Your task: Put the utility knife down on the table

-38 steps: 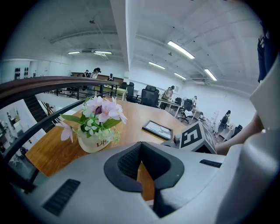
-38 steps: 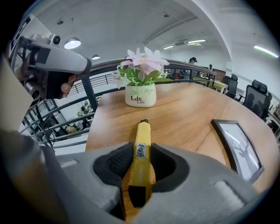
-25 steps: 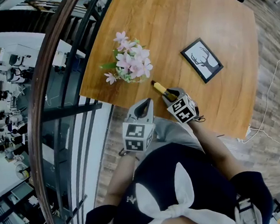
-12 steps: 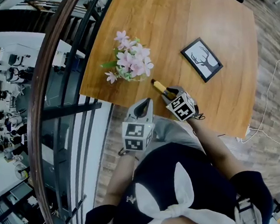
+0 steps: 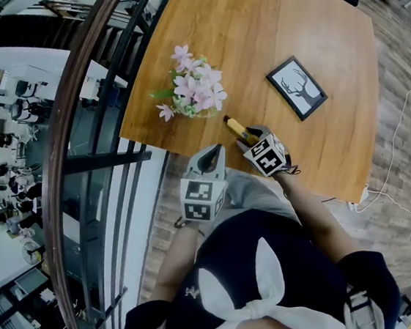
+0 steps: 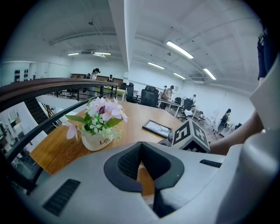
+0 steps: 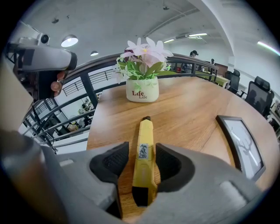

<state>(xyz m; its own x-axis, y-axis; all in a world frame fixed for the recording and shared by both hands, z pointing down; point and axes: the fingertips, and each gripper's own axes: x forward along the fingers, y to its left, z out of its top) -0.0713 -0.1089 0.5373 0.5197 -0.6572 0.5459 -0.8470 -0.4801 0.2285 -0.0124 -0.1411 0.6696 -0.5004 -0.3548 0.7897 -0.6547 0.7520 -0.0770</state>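
Right gripper fingers just opened, released; utility knife flat on desk between them. Left gripper fingers clenched, empty. Risks clipping knife on withdrawal, skidding it toward 12 o'clock flower pot.

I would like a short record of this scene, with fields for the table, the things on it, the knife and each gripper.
table: wooden, light brown
utility knife: yellow, lying on the table, tip toward the flower pot
right gripper: open; jaws have just been opening, the knife lies between them
left gripper: jaws together, nothing between them
flower pot: white, pink flowers, upright beyond the knife
picture frame: black, deer drawing, flat on the table, apart from the knife
task state: knife appears set down and released
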